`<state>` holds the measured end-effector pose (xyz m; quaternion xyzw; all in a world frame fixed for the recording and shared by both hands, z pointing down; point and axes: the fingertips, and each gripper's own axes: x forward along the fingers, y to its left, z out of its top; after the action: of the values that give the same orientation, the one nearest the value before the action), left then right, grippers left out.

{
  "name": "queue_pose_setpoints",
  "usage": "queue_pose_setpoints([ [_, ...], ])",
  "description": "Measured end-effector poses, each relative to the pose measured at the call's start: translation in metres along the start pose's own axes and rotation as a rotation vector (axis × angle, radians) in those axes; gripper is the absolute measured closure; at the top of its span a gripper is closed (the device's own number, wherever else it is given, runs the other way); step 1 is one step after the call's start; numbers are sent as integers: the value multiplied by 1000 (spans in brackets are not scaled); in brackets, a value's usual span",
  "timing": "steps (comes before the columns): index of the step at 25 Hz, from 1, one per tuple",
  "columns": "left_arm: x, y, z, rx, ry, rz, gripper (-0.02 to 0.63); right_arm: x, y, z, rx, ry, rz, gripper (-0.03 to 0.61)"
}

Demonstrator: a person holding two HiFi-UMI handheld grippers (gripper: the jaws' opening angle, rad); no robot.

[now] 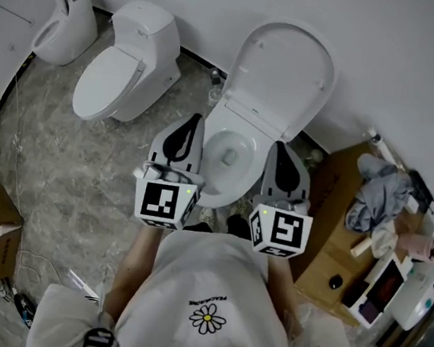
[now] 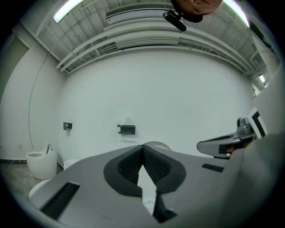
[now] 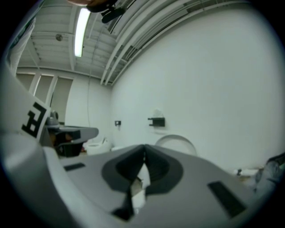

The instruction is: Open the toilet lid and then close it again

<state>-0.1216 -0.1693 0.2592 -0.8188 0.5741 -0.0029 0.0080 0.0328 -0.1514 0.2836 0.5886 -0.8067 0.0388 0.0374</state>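
Second toilet (image 1: pixel 128 64) and cluttered table (image 1: pixel 331 261) flank the bowl (image 1: pixel 227 156).

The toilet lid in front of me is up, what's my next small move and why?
Probably reach one gripper forward and up toward the top edge of the raised lid to start lowering it. The lid stands fully open, and both the left gripper and the right gripper hover shut and empty beside the bowl.

Centre: the toilet bowl (image 1: pixel 227 158) sat below the person, its lid (image 1: pixel 283 74) raised behind it against the wall.
Left: a second toilet (image 1: pixel 128 68) stood beside it.
Right: a bench (image 1: pixel 329 257) carried a cloth (image 1: pixel 378 195).
Flanks: the left gripper (image 1: pixel 195 121) and right gripper (image 1: pixel 279 147) bracketed the bowl.
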Motion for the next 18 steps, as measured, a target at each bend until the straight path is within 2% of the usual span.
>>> queue_pose_setpoints([
  [5, 2, -2, -2, -1, 3, -3, 589, 1, 1, -1, -6, 5, 11, 548],
  [10, 17, 6, 7, -32, -36, 15, 588, 12, -12, 6, 28, -41, 11, 546],
  [16, 69, 8, 19, 8, -43, -29, 583, 41, -51, 28, 2, -73, -33, 545],
  [18, 94, 6, 23, 25, -42, -52, 556, 54, -67, 36, -7, -85, -48, 546],
])
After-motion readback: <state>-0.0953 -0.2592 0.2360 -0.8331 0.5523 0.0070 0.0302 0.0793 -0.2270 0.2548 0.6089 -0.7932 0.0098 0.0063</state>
